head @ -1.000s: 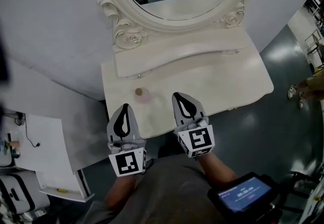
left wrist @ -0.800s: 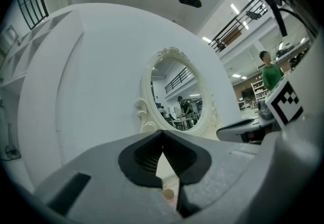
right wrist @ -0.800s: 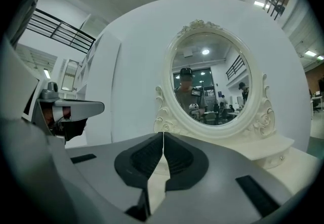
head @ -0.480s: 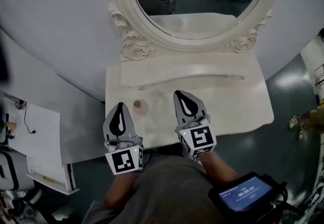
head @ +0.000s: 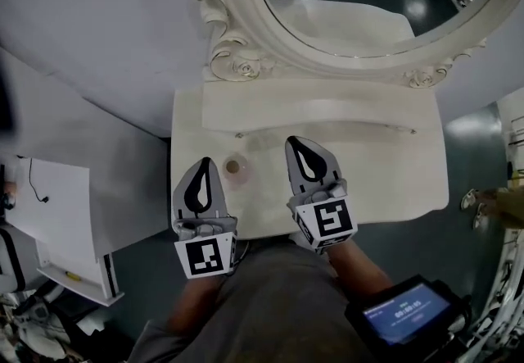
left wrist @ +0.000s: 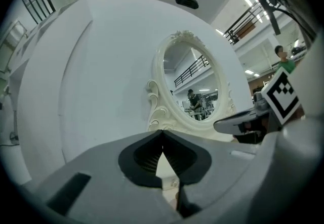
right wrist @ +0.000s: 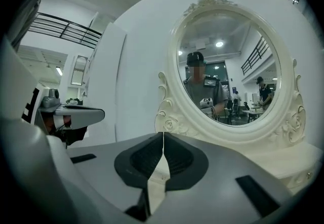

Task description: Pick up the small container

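Head view: left gripper (head: 202, 166) and right gripper (head: 298, 145), jaws closed and empty, flank small container (head: 236, 166).

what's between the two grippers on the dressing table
The small container, nearer the left gripper than the right gripper; the head view shows it.

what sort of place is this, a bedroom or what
Likely a staged set in a big workshop hall, not a home: a white dressing table, an ornate oval mirror reflecting desks and ceiling lights, a curved backdrop behind.
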Motion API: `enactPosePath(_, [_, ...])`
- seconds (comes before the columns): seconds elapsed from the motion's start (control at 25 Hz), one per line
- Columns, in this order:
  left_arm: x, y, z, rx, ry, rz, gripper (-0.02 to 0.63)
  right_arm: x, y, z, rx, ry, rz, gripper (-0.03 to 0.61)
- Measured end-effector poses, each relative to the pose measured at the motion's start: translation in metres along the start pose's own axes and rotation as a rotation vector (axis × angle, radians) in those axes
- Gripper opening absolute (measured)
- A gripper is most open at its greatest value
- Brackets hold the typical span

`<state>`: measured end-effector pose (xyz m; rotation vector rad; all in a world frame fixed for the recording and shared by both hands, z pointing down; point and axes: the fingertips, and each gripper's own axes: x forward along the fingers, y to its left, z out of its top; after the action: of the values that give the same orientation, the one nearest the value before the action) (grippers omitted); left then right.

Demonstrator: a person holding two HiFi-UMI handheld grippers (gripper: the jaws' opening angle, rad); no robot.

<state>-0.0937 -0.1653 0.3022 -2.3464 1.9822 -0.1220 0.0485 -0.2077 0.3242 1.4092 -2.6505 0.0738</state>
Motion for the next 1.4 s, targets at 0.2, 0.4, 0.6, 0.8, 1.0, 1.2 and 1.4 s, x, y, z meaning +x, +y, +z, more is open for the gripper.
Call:
enactPosePath(0.2, [0.015,0.003,-0.033,-0.049,0.059,-0.039,0.060,0.018,0.001,-0.016,-0.001,0.049,0.007,0.014])
enactPosePath(0.4, [0.023,0.000,-0.073,-0.084,0.117,-0.069,0.144,0.034,0.005,-0.050,0.014,0.104,0.024,0.014])
enactPosePath(0.6, [0.021,-0.011,-0.084,-0.103,0.130,-0.109,0.229,0.033,0.007,-0.058,0.013,0.129,0.029,0.015])
enactPosePath(0.8, [0.018,-0.023,-0.095,-0.118,0.127,-0.118,0.291,0.023,0.002,-0.068,0.007,0.156,0.020,0.015])
enactPosePath(1.0, [0.018,-0.031,-0.115,-0.137,0.147,-0.111,0.316,0.015,-0.006,-0.084,0.003,0.198,0.016,0.015])
enactPosePath(1.2, [0.021,-0.034,-0.133,-0.144,0.170,-0.093,0.319,0.011,-0.012,-0.102,0.006,0.240,0.020,0.015])
enactPosePath(1.4, [0.023,-0.034,-0.148,-0.167,0.184,-0.070,0.319,0.010,-0.017,-0.114,0.005,0.263,0.021,0.015])
